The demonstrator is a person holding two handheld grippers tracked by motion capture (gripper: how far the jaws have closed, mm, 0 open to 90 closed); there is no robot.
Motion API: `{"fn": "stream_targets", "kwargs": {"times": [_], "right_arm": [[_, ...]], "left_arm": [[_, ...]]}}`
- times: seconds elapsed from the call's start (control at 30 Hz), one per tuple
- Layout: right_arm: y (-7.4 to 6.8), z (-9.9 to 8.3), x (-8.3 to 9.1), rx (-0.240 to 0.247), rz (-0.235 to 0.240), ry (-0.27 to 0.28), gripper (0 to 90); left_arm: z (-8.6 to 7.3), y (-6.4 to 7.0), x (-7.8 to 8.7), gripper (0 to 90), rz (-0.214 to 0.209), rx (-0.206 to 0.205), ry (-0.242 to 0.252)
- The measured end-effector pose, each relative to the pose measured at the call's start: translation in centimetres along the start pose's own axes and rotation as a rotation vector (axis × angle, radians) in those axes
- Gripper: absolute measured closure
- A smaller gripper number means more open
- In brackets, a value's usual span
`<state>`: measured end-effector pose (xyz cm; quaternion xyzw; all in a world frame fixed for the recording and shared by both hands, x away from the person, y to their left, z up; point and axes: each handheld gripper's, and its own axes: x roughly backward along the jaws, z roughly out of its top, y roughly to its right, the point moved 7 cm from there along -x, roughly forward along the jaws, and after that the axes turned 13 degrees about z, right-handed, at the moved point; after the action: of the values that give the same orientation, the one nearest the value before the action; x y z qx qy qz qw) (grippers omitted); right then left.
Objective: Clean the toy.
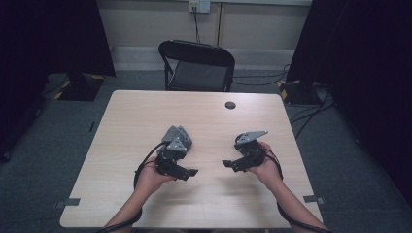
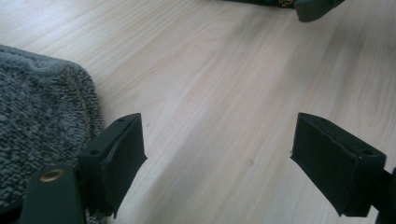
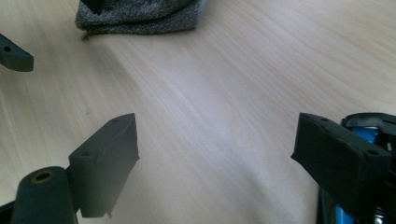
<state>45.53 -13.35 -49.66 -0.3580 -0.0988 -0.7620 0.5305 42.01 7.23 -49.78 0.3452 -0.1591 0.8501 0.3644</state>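
Cloth point(image 1: 178, 136), grey, folded, lies on bench point(image 1: 121, 145) touching far side of left claw point(image 1: 187, 171), just beside its jaw; right claw point(image 1: 231, 164) well apart. Both claws wide, empty. Left is nearer.

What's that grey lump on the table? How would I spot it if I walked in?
Start at the pale wooden table in front of the black folding chair. Near its middle, just beyond the left gripper, lies a small folded grey cloth. It is the one soft, speckled, knitted-looking thing there; the grippers are hard and black.
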Motion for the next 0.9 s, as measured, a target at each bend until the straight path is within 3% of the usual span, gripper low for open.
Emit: {"fn": "stream_targets", "kwargs": {"times": [0.33,0.9], "right_arm": [[-0.7,-0.9,-0.3,0.003,0.015,-0.011,13.5],[-1.4,-2.7,-0.1,-0.003,0.030,-0.017,13.5]], "left_arm": [[-0.7,1.2,-0.2,16.4,-0.012,-0.043,-0.007],[-1.8,2.0,0.3,16.4,-0.014,-0.093,0.001]]}}
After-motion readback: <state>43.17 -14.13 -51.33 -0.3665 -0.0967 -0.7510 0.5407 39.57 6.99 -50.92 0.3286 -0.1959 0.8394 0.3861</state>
